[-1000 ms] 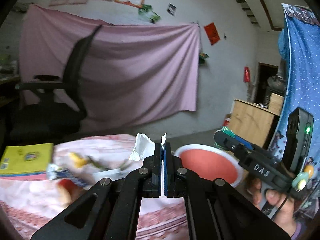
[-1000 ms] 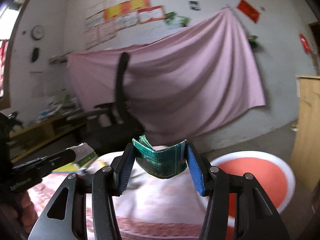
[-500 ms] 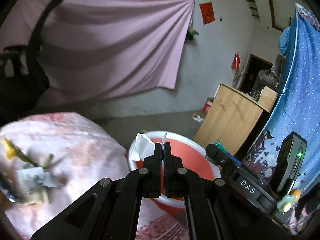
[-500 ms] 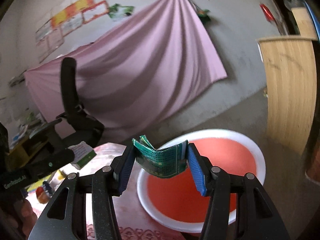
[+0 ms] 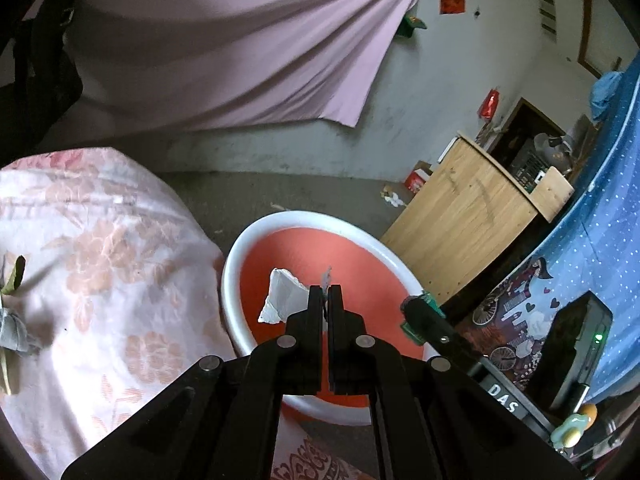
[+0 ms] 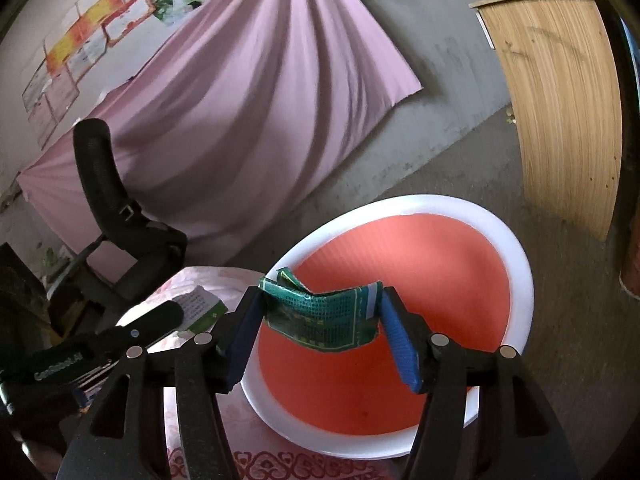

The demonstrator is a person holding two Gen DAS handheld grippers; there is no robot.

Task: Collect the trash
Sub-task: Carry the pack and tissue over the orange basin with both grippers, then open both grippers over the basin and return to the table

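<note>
My left gripper (image 5: 325, 294) is shut on a white paper scrap (image 5: 282, 296) and holds it above a round basin with a white rim (image 5: 244, 240) and a red inside. My right gripper (image 6: 320, 312) is shut on a crumpled green wrapper (image 6: 324, 320) and holds it over the same basin's rim (image 6: 516, 252). The right gripper also shows in the left wrist view (image 5: 418, 310), over the basin's right edge. The left gripper shows in the right wrist view (image 6: 172, 314), left of the basin, with paper at its tip.
A table with a pink flowered cloth (image 5: 100, 264) lies left of the basin, with some litter (image 5: 12, 320) at its far left. A wooden cabinet (image 5: 472, 220) stands to the right. A black office chair (image 6: 120, 216) and a pink hanging sheet (image 6: 248, 100) are behind.
Both grippers have swung right, away from the table with its litter, and tilted down over the red basin. Each still holds its piece of trash.
</note>
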